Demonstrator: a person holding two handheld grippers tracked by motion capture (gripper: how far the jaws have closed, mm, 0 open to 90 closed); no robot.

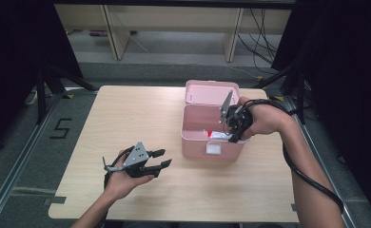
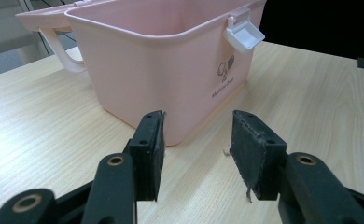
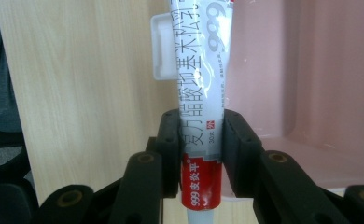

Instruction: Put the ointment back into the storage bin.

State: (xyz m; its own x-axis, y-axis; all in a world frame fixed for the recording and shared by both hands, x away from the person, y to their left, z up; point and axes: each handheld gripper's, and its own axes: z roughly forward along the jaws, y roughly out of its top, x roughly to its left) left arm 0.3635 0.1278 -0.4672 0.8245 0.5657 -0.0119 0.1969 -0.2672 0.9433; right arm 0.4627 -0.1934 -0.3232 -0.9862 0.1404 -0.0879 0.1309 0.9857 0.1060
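High view: the right gripper [image 1: 235, 127] hangs over the open pink medicine box [image 1: 193, 137], at about 2 o'clock from the idle left gripper [image 1: 159, 158]; I judge the packing step is in hand.

Left gripper view: jaws apart, nothing between them.

Right gripper view: jaws clamp a red-and-white ointment tube [image 3: 203, 107]; next comes lowering and letting go. Its far end is cut off.

One pink box [image 1: 212, 137] with open lid, one ointment tube [image 3: 203, 93], two grippers, one bench [image 1: 126, 123].
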